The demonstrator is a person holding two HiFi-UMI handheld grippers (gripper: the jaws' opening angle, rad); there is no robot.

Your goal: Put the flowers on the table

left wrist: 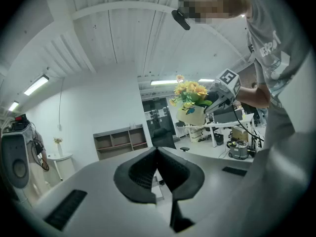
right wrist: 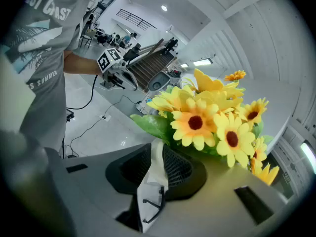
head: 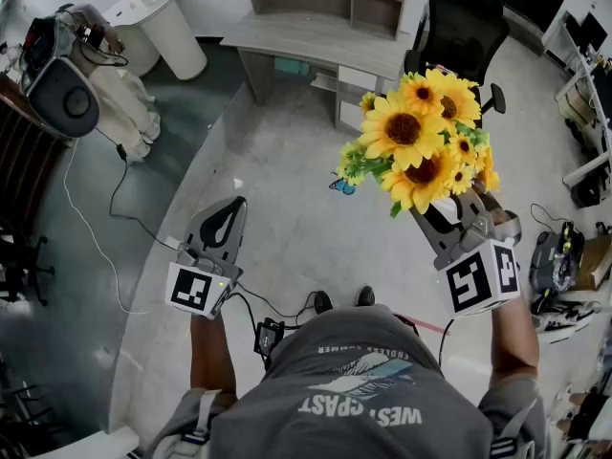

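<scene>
Grey T-shirt shoulders fill the bottom of the head view. Beyond them both grippers are held out over the pale floor. The right gripper (head: 436, 216) carries a sunflower bouquet (head: 421, 137) in the air, well apart from the shelved desk (head: 320, 36) ahead and the small round white table (head: 143, 12) at far left. The left gripper (head: 228, 213) hangs alongside with nothing in it. From this angle the blooms hide the bouquet's base, so I judge that setting it down will have to be checked by other means than this view.

Looking along the left gripper (left wrist: 159, 174), its jaws meet with nothing between them. Off to the right the sunflowers (left wrist: 190, 94) sit in a cream holder (left wrist: 193, 115), tilted rather than upright.

Looking along the right gripper (right wrist: 157, 169), the jaws are closed on a thin white edge of the holder (right wrist: 152, 174), with the sunflowers (right wrist: 207, 125) crowding just above. The hold is on that edge alone, and the load is top-heavy. To do this well:
- Hold the squeeze firm and move slowly.
- Level the bouquet before lowering it.
- Let the base rest fully on the tabletop before the jaws part.
- The free left gripper could steady the holder if it leans.
</scene>
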